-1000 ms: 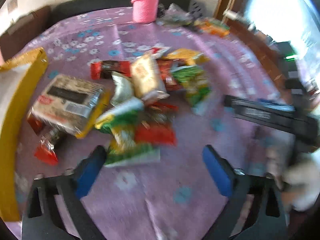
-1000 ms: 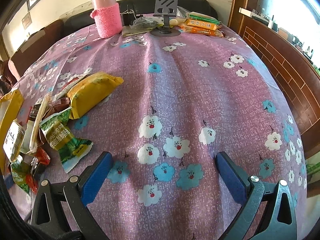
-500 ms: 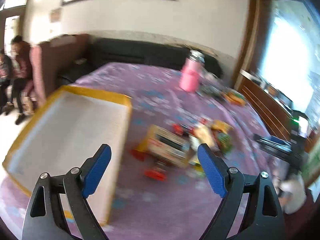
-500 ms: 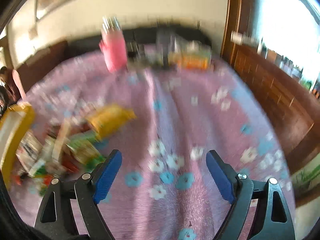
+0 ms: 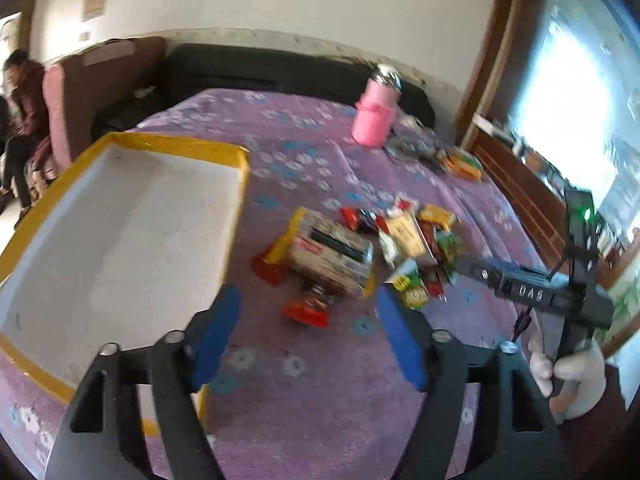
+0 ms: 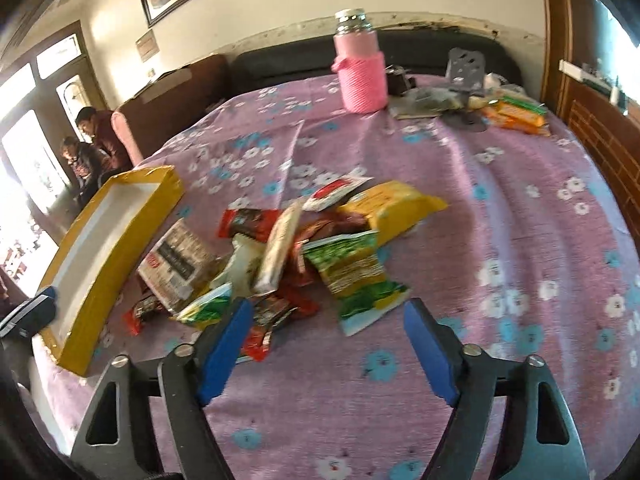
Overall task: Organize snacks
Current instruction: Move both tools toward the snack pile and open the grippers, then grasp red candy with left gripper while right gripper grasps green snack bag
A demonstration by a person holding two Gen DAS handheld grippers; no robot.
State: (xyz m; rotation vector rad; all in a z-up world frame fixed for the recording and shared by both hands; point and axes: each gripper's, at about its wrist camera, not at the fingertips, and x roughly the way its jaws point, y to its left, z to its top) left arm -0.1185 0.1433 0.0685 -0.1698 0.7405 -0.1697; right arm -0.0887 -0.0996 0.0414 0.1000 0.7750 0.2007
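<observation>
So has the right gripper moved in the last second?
Yes. The right gripper swung left toward the snack pile; the fixed pink bottle now sits right of centre.

A loose heap of snack packets (image 6: 304, 256) is seen on the tabletop (image 6: 500, 240): a yellow bag (image 6: 390, 208), a green packet (image 6: 356, 276) and a boxed pack (image 6: 176, 260). Beside it, a shallow yellow-rimmed tray (image 5: 120, 232) with a white floor is laid flat.
</observation>
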